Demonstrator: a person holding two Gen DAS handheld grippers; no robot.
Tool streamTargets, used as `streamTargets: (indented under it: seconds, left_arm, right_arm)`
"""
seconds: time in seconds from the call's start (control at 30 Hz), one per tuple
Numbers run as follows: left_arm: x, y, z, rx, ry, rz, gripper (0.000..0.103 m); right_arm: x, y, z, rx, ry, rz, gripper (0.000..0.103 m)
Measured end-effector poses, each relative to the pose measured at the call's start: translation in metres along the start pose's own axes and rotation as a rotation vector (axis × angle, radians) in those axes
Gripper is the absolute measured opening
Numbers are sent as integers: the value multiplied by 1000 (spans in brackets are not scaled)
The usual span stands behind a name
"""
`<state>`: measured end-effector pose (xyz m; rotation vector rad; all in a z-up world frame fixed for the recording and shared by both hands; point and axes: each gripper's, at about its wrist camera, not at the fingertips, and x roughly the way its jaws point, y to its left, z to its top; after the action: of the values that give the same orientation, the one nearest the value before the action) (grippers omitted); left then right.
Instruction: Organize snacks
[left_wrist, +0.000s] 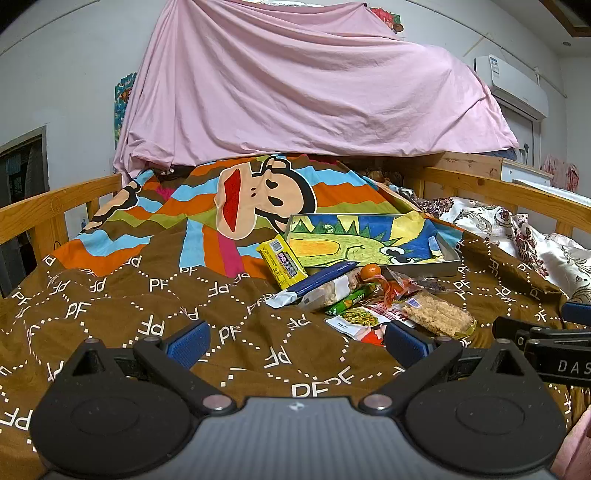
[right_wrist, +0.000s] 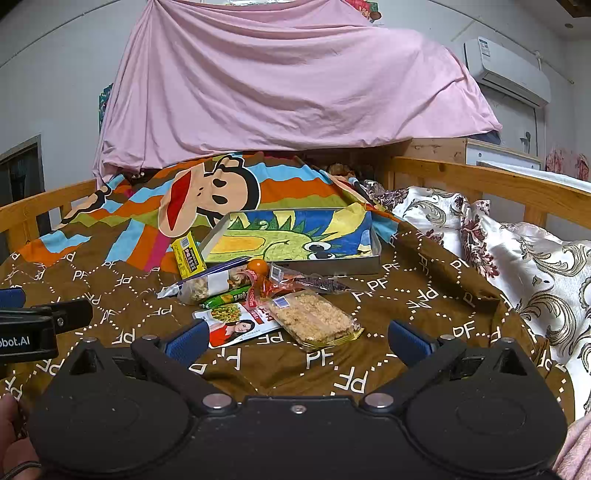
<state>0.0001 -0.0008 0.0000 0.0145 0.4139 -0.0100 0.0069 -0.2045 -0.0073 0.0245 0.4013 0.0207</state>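
Note:
A pile of snacks lies on a brown quilt in front of a shallow grey box (left_wrist: 448, 264) (right_wrist: 332, 265) lined with a dinosaur drawing. In the pile are a yellow packet (left_wrist: 282, 266) (right_wrist: 188, 256), a blue-edged clear bag (left_wrist: 325, 286) (right_wrist: 214, 282), an orange ball (left_wrist: 370, 272) (right_wrist: 257, 266), a green stick pack (left_wrist: 351, 300) (right_wrist: 227, 295), a white pouch (left_wrist: 356, 320) (right_wrist: 240, 323) and a clear-wrapped rice cracker bar (left_wrist: 437, 314) (right_wrist: 314, 319). My left gripper (left_wrist: 297, 347) is open, short of the pile. My right gripper (right_wrist: 295, 341) is open, just before the cracker bar.
Wooden bed rails (left_wrist: 55, 210) (right_wrist: 498, 181) run along both sides. A striped monkey-print blanket (left_wrist: 258, 199) and a pink sheet (left_wrist: 314, 85) rise behind the box. A floral pillow (right_wrist: 517, 251) lies on the right. A hand (right_wrist: 11, 417) shows at the lower left.

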Motion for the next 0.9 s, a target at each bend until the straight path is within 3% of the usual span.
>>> streamTargets:
  seconds: [0.4,0.9]
  left_arm:
    - [-1,0,-1,0,9,1,103]
    - [11,0,-1,-24,87,88,103]
  right_arm:
    - [2,0,1,-3,8,-1,103]
    - [11,2,-5,-6,84,-19,103]
